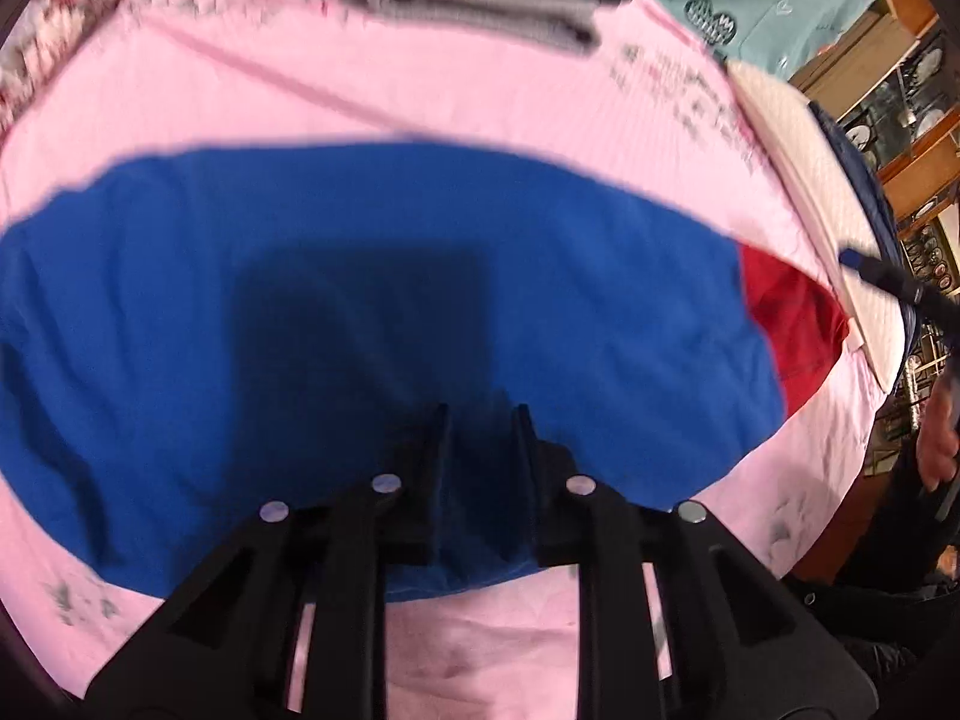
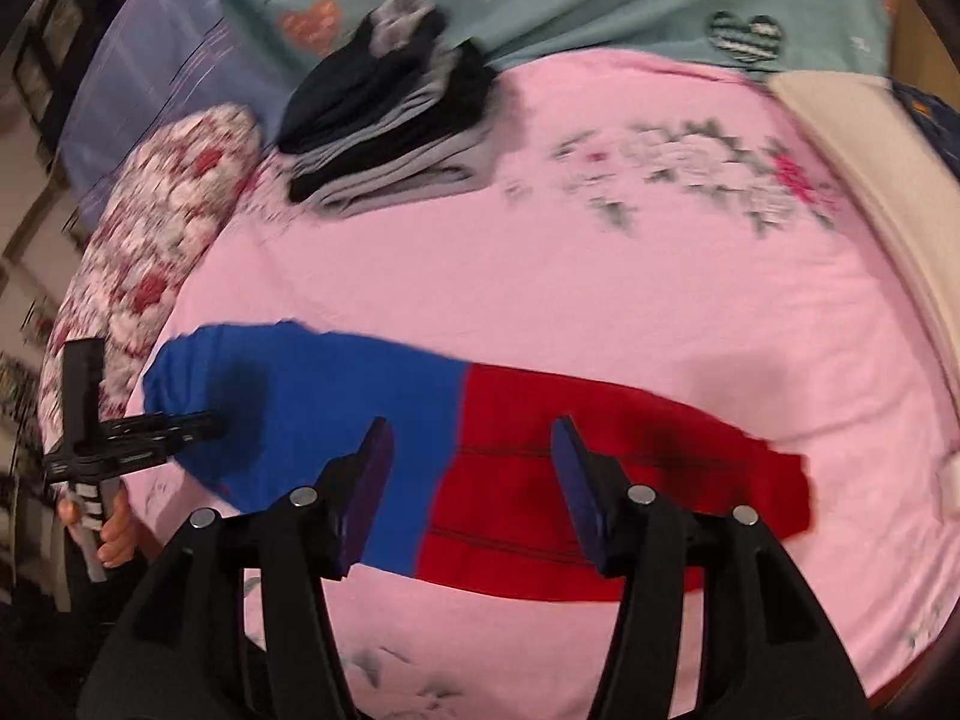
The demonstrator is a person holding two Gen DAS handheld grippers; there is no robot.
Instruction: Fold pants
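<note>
I see the blue-and-red pants (image 2: 456, 456) lying flat on the pink sheet (image 2: 540, 276). My left gripper (image 1: 480, 420) hovers narrowly parted, empty; my right gripper (image 2: 471, 438) stands wide, empty.

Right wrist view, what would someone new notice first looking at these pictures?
The blue and red pants stand out first, lying flat across the pink bedsheet just ahead of the open right gripper. Behind them a stack of folded dark and grey clothes sits at the far side of the bed. The left gripper is low over the blue part, fingers apart.
</note>
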